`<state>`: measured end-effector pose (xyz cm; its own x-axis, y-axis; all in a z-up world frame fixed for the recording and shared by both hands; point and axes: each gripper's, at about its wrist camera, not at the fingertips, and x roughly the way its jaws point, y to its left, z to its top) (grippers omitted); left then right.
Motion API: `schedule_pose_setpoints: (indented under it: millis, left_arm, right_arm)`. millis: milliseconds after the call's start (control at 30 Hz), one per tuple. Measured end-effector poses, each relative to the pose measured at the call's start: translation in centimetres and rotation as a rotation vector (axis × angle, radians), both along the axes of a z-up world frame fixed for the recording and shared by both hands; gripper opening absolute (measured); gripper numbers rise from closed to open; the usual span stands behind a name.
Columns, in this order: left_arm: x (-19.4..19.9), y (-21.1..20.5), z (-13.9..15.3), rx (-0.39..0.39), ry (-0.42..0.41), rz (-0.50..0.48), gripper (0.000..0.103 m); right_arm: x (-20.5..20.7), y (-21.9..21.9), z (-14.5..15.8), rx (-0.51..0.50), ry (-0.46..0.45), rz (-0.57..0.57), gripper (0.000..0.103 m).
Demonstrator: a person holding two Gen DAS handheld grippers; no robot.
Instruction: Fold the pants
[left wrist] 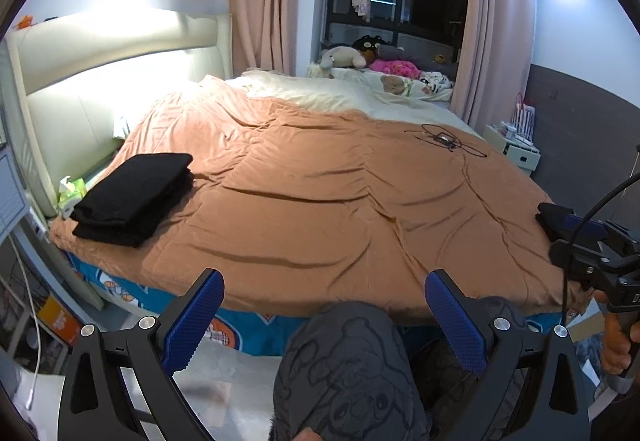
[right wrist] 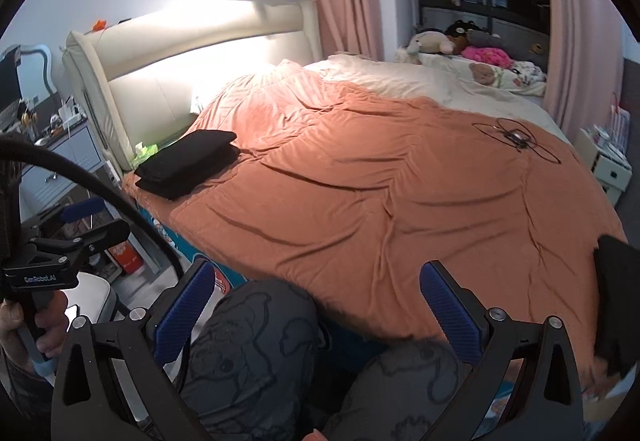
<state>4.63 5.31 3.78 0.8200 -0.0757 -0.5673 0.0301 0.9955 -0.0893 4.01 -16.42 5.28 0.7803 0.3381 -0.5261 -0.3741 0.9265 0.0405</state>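
Folded black pants (left wrist: 134,197) lie in a neat stack on the near left corner of the bed's orange blanket (left wrist: 320,193); they also show in the right wrist view (right wrist: 188,163). Another black garment (right wrist: 618,301) lies at the bed's right edge, also visible in the left wrist view (left wrist: 550,223). My left gripper (left wrist: 324,321) is open and empty, held over my knees in front of the bed. My right gripper (right wrist: 316,315) is open and empty too, also short of the bed's edge.
A black cable with a small device (left wrist: 444,140) lies on the blanket at the far right. Stuffed toys (left wrist: 344,57) sit by the window. A tissue pack (left wrist: 72,190) is beside the headboard (left wrist: 80,89). A white nightstand (left wrist: 514,149) stands right of the bed.
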Motion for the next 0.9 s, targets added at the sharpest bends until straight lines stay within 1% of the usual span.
schedule_pose_setpoints:
  millis: [100,333,500,600,700,767,900]
  left_arm:
    - [-1.3,-0.2,-0.4,-0.008,-0.005,-0.002,0.102]
    - [-4.8,-0.4,-1.6,0.016,-0.015,0.01,0.102]
    - [-6.4,-0.3,-2.0,0.003,-0.016,0.017,0.102]
    - [-7.2,-0.2,-2.0,-0.012,-0.02,0.009,0.102]
    - [-7.7,-0.7,-2.0,-0.003,-0.03,0.013,0.102]
    - [-7.8,-1.0,-2.1,-0.005,-0.035,-0.002,0.102]
    - [-7.6,-1.7,-2.4,0.017,-0.035,-0.007,0.102]
  right_arm:
    - [-1.2,-0.7,-0.5,0.007,-0.006,-0.028,0.103]
    - [-4.4,-1.4,-1.3,0.016,-0.033,-0.089,0.103]
    - [-6.2,-1.4,-2.1,0.037,-0.052,-0.113,0.103]
    - [-6.8,-1.2,-2.7,0.037,-0.055,-0.133,0.103]
    - [-7.4,-1.0,-3.4,0.038,-0.049,-0.147,0.103]
    - [-7.7,-0.8,-3.8,0.042,-0.042,-0.154,0.103]
    - [-8.2,-0.5,-4.2,0.045,-0.048,-0.17,0.103]
